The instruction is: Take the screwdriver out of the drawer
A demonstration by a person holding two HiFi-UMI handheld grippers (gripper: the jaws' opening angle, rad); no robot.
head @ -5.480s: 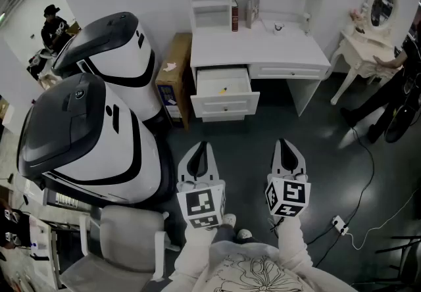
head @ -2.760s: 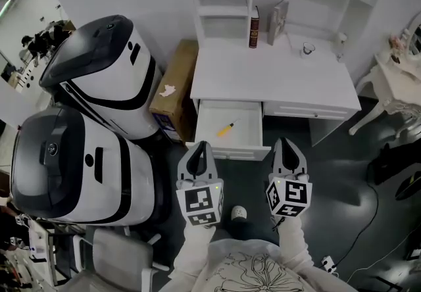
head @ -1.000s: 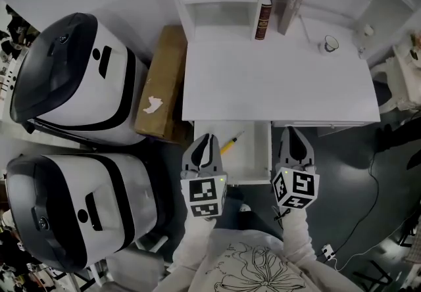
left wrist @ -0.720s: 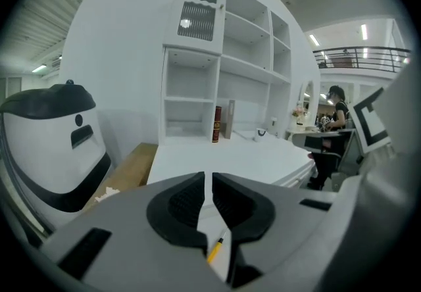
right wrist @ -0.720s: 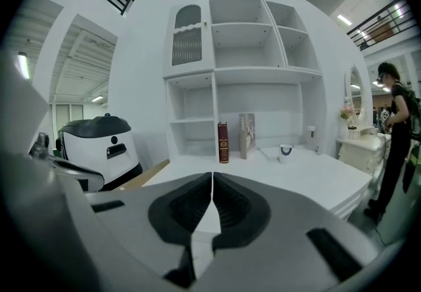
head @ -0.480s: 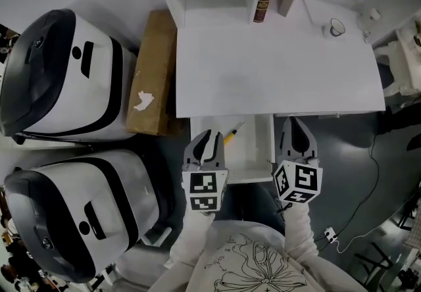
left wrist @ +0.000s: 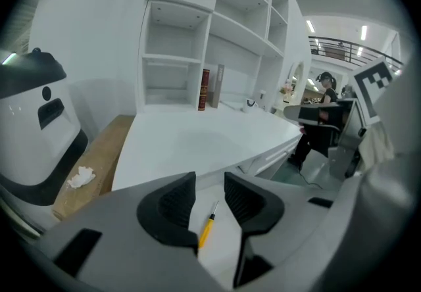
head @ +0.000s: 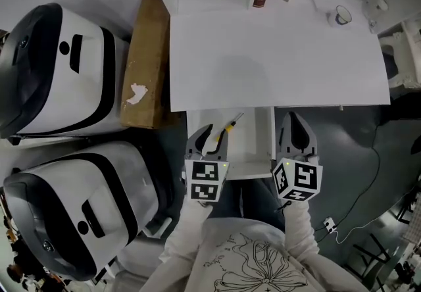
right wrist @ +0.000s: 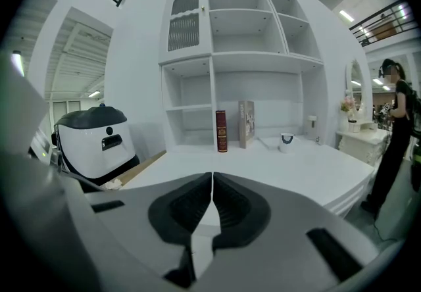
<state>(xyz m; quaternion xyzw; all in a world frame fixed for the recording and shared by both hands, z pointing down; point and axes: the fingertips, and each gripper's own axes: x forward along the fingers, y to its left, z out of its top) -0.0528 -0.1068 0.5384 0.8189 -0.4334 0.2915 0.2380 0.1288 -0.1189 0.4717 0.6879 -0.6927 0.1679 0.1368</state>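
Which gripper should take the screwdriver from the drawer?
Left. The left gripper has just been opening, and the screwdriver lies in line between its jaws, ungripped. The right gripper is shut, beside the drawer.

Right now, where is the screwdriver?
In the head view the screwdriver lies in the left half of the open drawer, just beyond the left gripper, whose jaws have just been opening with nothing between them yet.

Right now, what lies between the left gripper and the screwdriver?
Bare drawer floor, per the left gripper view. The left gripper has just opened its jaws, empty; screwdriver untouched.
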